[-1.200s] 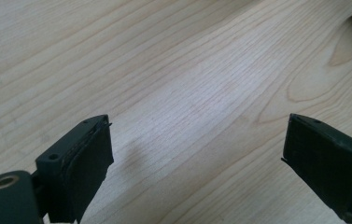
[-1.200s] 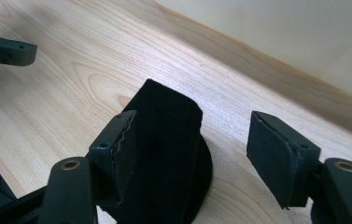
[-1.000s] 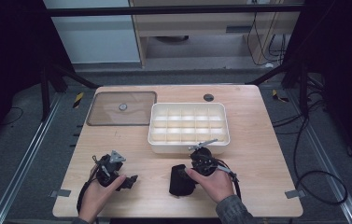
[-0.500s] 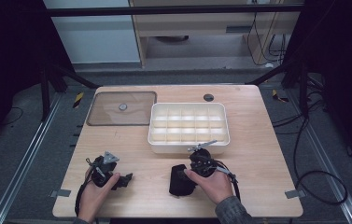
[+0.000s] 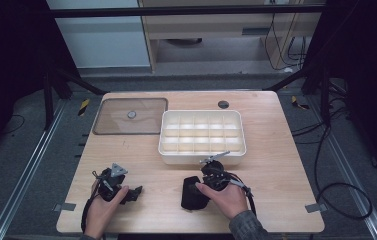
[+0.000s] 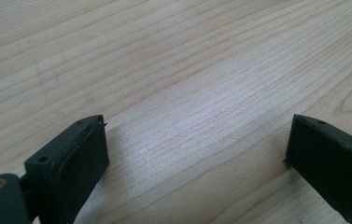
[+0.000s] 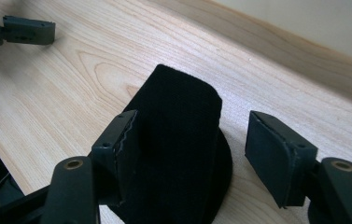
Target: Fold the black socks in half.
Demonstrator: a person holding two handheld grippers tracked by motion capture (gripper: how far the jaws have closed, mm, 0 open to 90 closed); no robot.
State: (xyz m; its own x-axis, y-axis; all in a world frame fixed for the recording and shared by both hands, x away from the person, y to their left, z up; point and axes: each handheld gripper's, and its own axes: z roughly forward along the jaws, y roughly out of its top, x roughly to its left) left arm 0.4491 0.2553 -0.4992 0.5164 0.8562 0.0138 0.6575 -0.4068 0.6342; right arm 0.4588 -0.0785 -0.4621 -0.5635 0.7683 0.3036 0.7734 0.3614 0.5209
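Right gripper point(image 7: 190, 154) spread around a black fabric pouch point(image 7: 178, 140) near the table's point(image 5: 276, 170) near edge, left gripper point(image 6: 197, 154) spread over bare wood, white compartment box point(image 5: 202, 136) just beyond.

A light wooden desk point(image 5: 276, 170) carries a white compartmented tray point(image 5: 202, 136) near its centre, with a clear flat lid point(image 5: 131, 116) just beside it toward the far left corner. A small dark disc point(image 5: 223, 104) sits by the far edge. A black fabric object point(image 5: 193, 192) rests near the front edge.
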